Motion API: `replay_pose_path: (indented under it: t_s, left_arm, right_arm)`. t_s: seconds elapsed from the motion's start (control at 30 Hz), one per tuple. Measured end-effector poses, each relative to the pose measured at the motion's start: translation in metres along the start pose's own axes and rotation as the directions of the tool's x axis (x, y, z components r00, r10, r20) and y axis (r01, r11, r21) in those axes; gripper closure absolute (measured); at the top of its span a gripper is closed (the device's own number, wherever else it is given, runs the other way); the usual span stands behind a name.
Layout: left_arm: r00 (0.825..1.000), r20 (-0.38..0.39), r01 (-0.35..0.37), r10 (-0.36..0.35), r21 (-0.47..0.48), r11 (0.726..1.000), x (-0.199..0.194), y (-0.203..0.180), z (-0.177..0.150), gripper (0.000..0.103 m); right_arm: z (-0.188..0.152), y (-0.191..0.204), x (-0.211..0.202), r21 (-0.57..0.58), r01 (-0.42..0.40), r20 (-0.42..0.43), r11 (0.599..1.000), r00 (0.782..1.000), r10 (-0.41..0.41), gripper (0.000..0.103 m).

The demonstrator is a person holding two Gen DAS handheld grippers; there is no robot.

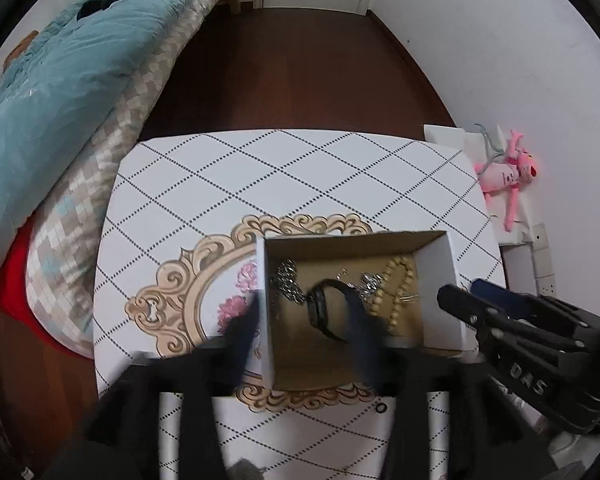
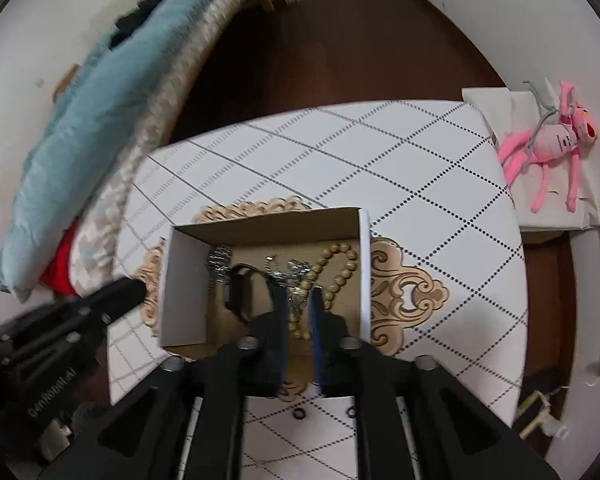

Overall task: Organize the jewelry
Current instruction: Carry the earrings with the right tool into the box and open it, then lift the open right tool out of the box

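A white cardboard box (image 1: 444, 280) with a brown inside stands on the patterned table (image 1: 260, 176). It holds a black watch (image 1: 320, 308), a silver chain (image 1: 288, 284), a sparkly silver piece (image 1: 370, 282) and a tan bead necklace (image 1: 400, 288). My left gripper (image 1: 304, 316) is open; it straddles the box's left wall, one finger outside and one inside near the watch. My right gripper (image 2: 300, 300) hovers over the box's near part above the beads (image 2: 340, 268), jaws a narrow gap apart, holding nothing. The box (image 2: 180, 280) and watch (image 2: 238, 292) also show in the right wrist view.
A bed with a teal quilt (image 1: 60, 80) lies left of the table. A pink plush toy (image 1: 504, 176) lies on a white stand to the right. Dark wooden floor (image 1: 292, 72) stretches beyond the table. Two small black rings (image 2: 300, 414) lie on the table's near part.
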State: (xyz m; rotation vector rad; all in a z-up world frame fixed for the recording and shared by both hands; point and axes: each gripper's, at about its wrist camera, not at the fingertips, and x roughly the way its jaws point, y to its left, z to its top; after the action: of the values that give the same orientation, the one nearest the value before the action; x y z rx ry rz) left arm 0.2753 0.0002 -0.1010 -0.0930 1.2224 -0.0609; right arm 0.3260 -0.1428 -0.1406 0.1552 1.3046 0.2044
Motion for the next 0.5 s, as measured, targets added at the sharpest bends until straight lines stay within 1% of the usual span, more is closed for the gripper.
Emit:
replay_pose_path:
  t_s: [0.03, 0.07, 0.1, 0.17, 0.23, 0.27, 0.3, 0.33, 0.43, 0.5]
  left_arm:
    - [1.000, 0.012, -0.007, 0.007, -0.002, 1.000, -0.001, 0.001, 0.000, 0.042]
    - [1.000, 0.021, -0.015, 0.015, 0.000, 1.000, -0.003, 0.002, 0.001, 0.040]
    - [0.999, 0.028, -0.029, 0.029, 0.005, 1.000, -0.003, 0.003, 0.002, 0.037]
    - [0.998, 0.041, -0.051, 0.051, 0.010, 0.999, -0.004, 0.004, 0.002, 0.017]
    - [0.996, 0.055, -0.067, 0.066, 0.014, 0.998, -0.004, 0.006, 0.002, 0.009]
    - [0.996, 0.058, -0.070, 0.069, 0.015, 0.997, -0.004, 0.006, 0.001, 0.005]
    - [0.995, 0.061, -0.078, 0.077, 0.015, 0.997, -0.004, 0.007, 0.001, 0.002]
    - [0.994, 0.066, -0.083, 0.082, 0.017, 0.996, -0.004, 0.007, 0.000, 0.000]
    - [0.991, 0.085, -0.102, 0.100, 0.020, 0.995, -0.006, 0.007, -0.002, 0.000]
    - [0.991, 0.088, -0.107, 0.105, 0.016, 0.994, -0.008, 0.008, -0.003, 0.000]
  right_arm:
    - [0.001, -0.001, 0.000, 0.000, 0.002, -0.001, 1.000, 1.000, -0.002, 0.054]
    - [0.002, -0.002, -0.001, -0.001, 0.002, 0.000, 1.000, 1.000, -0.002, 0.049]
    - [0.002, -0.002, -0.002, -0.005, 0.015, 0.002, 1.000, 1.000, -0.015, 0.049]
    - [0.001, -0.003, -0.006, -0.011, 0.046, 0.019, 0.999, 0.999, -0.046, 0.049]
    - [0.000, -0.005, -0.007, -0.018, 0.081, 0.021, 0.997, 0.997, -0.081, 0.034]
    - [-0.001, -0.006, -0.008, -0.021, 0.100, 0.025, 0.995, 0.995, -0.100, 0.018]
    - [-0.003, -0.005, -0.009, -0.029, 0.141, 0.033, 0.990, 0.990, -0.140, 0.005]
    - [-0.003, -0.006, -0.009, -0.036, 0.170, 0.039, 0.985, 0.985, -0.169, 0.003]
    - [-0.005, -0.007, -0.010, -0.042, 0.220, 0.049, 0.975, 0.975, -0.218, 0.003]
    - [-0.007, -0.006, -0.012, -0.050, 0.245, 0.060, 0.968, 0.969, -0.242, 0.000]
